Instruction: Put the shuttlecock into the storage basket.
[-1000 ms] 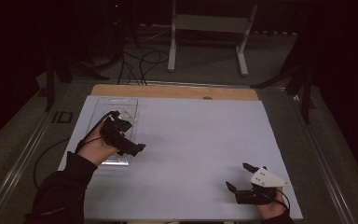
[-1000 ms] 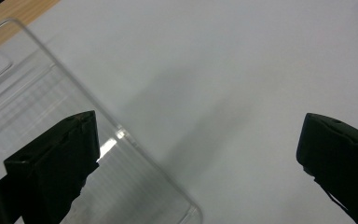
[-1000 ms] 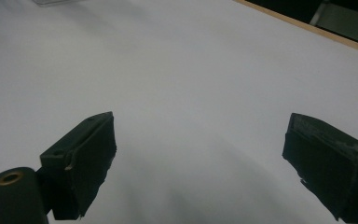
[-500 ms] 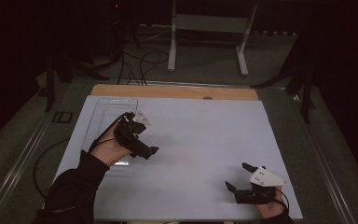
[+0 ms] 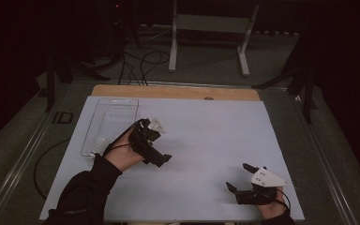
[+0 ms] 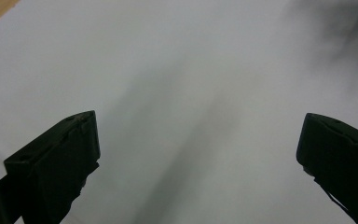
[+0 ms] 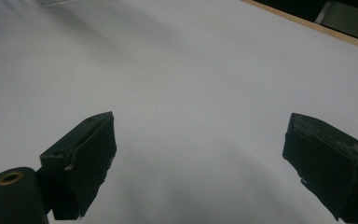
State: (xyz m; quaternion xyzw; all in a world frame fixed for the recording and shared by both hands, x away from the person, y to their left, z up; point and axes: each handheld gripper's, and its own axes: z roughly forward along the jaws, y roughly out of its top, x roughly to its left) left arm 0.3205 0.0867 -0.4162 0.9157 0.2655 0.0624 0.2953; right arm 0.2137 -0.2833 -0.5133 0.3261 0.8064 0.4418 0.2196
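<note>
My left gripper (image 5: 161, 158) hovers over the white table sheet (image 5: 201, 136) left of centre, pointing right and toward the person. Its jaws stand wide apart in the left gripper view (image 6: 198, 149), with bare sheet between them. My right gripper (image 5: 240, 177) rests near the front right corner, grey plate on top, pointing left. Its jaws are spread wide too (image 7: 200, 158) and hold nothing. A clear plastic tray (image 5: 108, 123) lies on the sheet at the left, just beyond the left hand.
A wooden strip (image 5: 168, 91) edges the far side of the table. Behind it stand a white metal frame (image 5: 206, 33) and cables (image 5: 140, 61) on the dark floor. Dark stands flank both sides.
The left gripper has moved right and slightly toward the centre, away from the clear tray. The right gripper has stayed where it was.
</note>
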